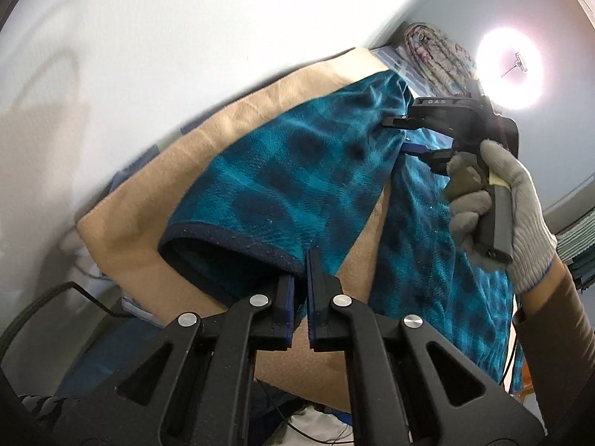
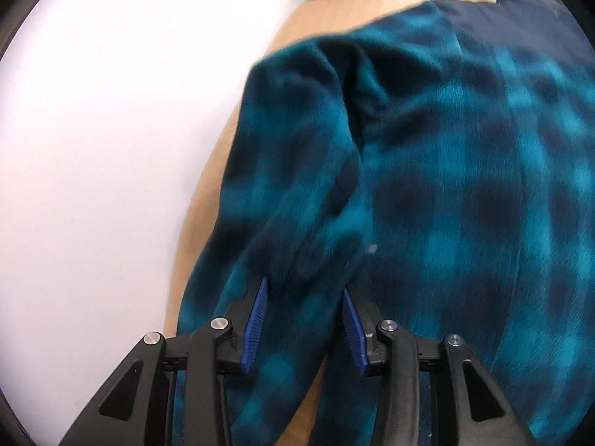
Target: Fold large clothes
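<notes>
A large teal-and-navy fleece garment [image 1: 297, 171] lay spread over a tan-covered counter [image 1: 156, 171] pushed against a white wall [image 1: 130, 55], one sleeve reaching toward the near edge. The left tool [image 1: 301, 278] was clenched on the dark-bound cuff [image 1: 223, 238] of that sleeve, its blue pads [image 1: 289, 297] pinched nearly together on the hem. Farther up, at the shoulder end of the same sleeve, a gloved hand [image 1: 498, 204] steered the right tool [image 1: 399, 133]; its jaws stood partly apart with a thick bunch of fleece [image 2: 297, 252] between them. Whether they actually bit on the cloth could not be told, since the close view was blurred.

The fabric looked plush and limp, light for its bulk, the kind that sags and drags behind a single grip and needs two holds to stay flat. Its pile seemed grippy rather than slick. The bound cuff and the seams appeared the firmest places to take hold; a pinch in open fleece would likely gather several layers. Nothing about it looked fragile. A patterned bundle [image 1: 435, 55] sat at the far corner beneath a glaring lamp [image 1: 509, 70].
</notes>
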A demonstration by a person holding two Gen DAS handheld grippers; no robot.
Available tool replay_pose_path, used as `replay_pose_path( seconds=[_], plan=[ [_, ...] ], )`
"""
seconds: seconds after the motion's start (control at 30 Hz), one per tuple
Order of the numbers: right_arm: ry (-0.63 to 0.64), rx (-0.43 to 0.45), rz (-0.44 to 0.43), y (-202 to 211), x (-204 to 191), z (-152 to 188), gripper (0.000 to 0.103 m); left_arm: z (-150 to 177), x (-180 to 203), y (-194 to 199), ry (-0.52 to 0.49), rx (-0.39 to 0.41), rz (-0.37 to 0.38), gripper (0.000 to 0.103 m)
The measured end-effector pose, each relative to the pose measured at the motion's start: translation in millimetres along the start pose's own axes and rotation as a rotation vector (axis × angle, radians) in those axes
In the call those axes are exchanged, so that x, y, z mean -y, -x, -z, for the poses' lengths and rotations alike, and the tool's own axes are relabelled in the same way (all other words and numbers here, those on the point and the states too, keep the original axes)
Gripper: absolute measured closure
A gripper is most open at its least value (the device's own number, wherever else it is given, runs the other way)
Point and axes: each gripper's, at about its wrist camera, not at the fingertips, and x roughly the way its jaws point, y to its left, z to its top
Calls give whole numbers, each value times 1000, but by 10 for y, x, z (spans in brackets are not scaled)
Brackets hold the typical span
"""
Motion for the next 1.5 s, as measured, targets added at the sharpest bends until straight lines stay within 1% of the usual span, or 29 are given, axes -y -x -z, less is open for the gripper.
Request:
replay_pose_path(
  seconds=[0.13, 0.27, 0.33, 0.4, 0.47, 0.5, 0.53, 0.57, 0.6, 0.63, 0.7, 0.8, 0.87, 0.9, 0.97, 1.03, 1.1, 1.13, 1.17, 1.2, 1.23, 1.33, 1.37, 1.43, 1.47, 1.5],
  plan=[
    [77, 28, 115, 87, -223, -123, 61, 0, -9, 81, -18, 17, -5, 101],
    [124, 75, 206, 245, -419, -246, 61, 14, 17, 93, -27, 20, -3, 101],
    [141, 86, 203, 317, -510, -277, 61, 13, 39, 58, -32, 14, -8, 101],
    [162, 58, 181, 307, -622, -274, 61, 34, 45, 23, -36, 1, -1, 101],
    [180, 16, 210, 281, -683, -226, 62, 45, 73, 10, -45, -3, -1, 101],
    [183, 0, 229, 150, -690, -154, 65, 46, 91, 8, -49, -2, -2, 101],
    [184, -12, 233, 87, -705, -165, 82, 40, 95, 11, -52, 0, -2, 101],
    [184, -27, 211, 38, -731, -143, 99, 35, 101, 26, -56, 3, -2, 101],
    [182, -33, 192, 54, -564, -45, 99, 28, 100, 47, -59, 9, -2, 101],
    [175, -27, 179, 95, -581, -17, 100, 21, 103, 67, -60, 14, -2, 101],
    [169, -14, 117, 257, -640, 47, 100, 20, 98, 110, -66, 22, 0, 101],
    [141, 14, 30, 543, -574, 30, 100, 83, 116, 157, -89, 21, 4, 101],
    [95, 12, -32, 626, -445, 55, 100, 166, 169, 118, -118, -2, 12, 101],
    [85, 4, -44, 604, -366, 49, 100, 221, 202, 62, -134, -21, 7, 101],
    [70, -10, -22, 550, -257, 140, 100, 304, 253, -42, -136, -60, 28, 101],
    [37, -15, -41, 522, -161, 208, 100, 386, 319, -111, -151, -87, 35, 101],
    [-71, 6, -194, 604, -20, 232, 100, 443, 386, -89, -169, -83, 53, 101],
    [-105, 21, -243, 656, 34, 239, 101, 461, 419, -64, -181, -75, 57, 101],
    [-86, 25, -212, 688, 33, 255, 100, 475, 455, -40, -194, -68, 63, 101],
    [-54, 18, -163, 699, 7, 276, 101, 482, 471, -19, -198, -63, 72, 101],
    [-25, 12, -136, 710, 7, 296, 101, 503, 507, -5, -205, -61, 82, 101],
    [-7, 3, -56, 692, 111, 321, 101, 606, 645, -31, -269, -98, 110, 101],
    [3, 0, -16, 690, 104, 354, 100, 620, 665, -23, -276, -125, 107, 100],
    [27, -2, 21, 679, 66, 422, 100, 595, 644, 83, -268, -138, 138, 99],
    [36, -2, 27, 676, 45, 452, 100, 568, 606, 156, -262, -124, 139, 96],
    [42, 1, 29, 680, 3, 493, 100, 512, 531, 255, -247, -104, 141, 83]
  ],
)
